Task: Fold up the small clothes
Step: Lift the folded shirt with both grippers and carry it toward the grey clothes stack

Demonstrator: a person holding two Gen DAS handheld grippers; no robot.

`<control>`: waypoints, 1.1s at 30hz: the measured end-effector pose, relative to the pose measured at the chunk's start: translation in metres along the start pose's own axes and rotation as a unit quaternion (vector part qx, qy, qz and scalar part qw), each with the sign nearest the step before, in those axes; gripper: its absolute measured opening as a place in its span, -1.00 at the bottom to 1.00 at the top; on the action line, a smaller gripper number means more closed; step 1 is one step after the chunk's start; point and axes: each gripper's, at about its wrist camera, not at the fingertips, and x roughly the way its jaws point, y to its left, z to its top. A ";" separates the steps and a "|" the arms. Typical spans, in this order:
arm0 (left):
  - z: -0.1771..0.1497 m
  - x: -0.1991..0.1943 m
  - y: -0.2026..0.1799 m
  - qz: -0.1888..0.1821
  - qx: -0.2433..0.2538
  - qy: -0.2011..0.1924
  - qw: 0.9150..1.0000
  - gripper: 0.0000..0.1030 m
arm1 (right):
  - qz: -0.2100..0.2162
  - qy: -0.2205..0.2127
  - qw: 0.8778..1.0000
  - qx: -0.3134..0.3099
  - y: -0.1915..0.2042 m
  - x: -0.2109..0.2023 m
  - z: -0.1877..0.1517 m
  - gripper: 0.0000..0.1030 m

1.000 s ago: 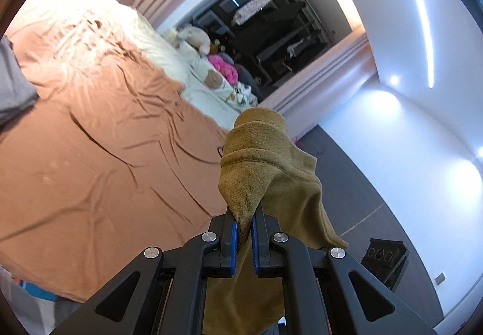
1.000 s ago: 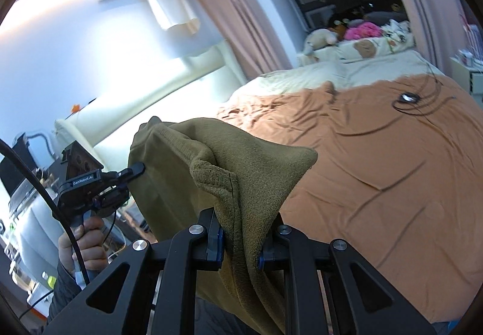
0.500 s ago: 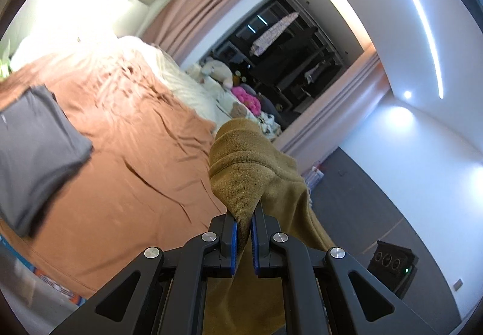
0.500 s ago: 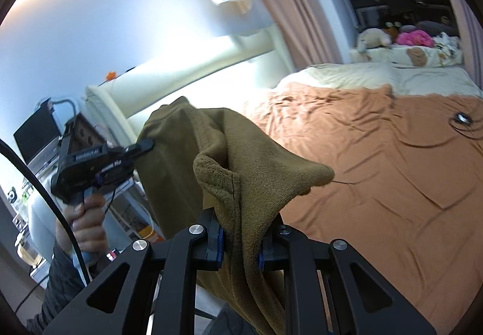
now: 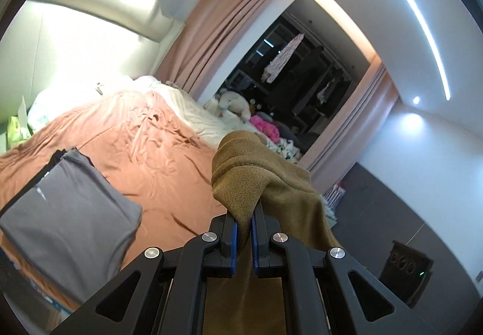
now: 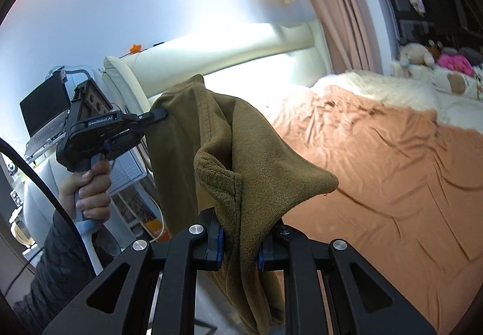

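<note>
No real containers can be seen here, just a bed (image 5: pixel 145 160) covered by a rust-orange sheet, with a folded grey garment (image 5: pixel 69 208) stacked on something dark near its front edge.

The olive-brown fleece garment (image 6: pixel 241 160) is held up in the air beside the bed, stretched between both grippers. One bunched edge is pinched by the left gripper (image 5: pixel 244 232), its blue pads pressed nearly together on the fabric; a thicker hemmed fold is clamped by the right gripper (image 6: pixel 240 247). The cloth looks soft and nubby, with a stitched seam visible.

The garment's lower part is cut off by the frame, so its type can't really be told, probably small trousers. Stuffed toys (image 5: pixel 235 102) by the dark window are blurry.
</note>
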 end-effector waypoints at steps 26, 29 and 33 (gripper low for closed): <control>0.090 -0.063 0.145 0.181 -0.001 -0.025 0.983 -0.87 | 0.128 0.043 0.989 -0.064 0.032 0.188 0.030 -0.77; 0.096 -0.065 0.153 0.196 -0.001 -0.023 0.980 -0.87 | 0.134 0.053 0.988 -0.057 0.030 0.200 0.029 -0.77; 0.102 -0.057 0.163 0.214 0.003 -0.012 0.977 -0.87 | 0.143 0.068 0.986 -0.045 0.025 0.216 0.030 -0.77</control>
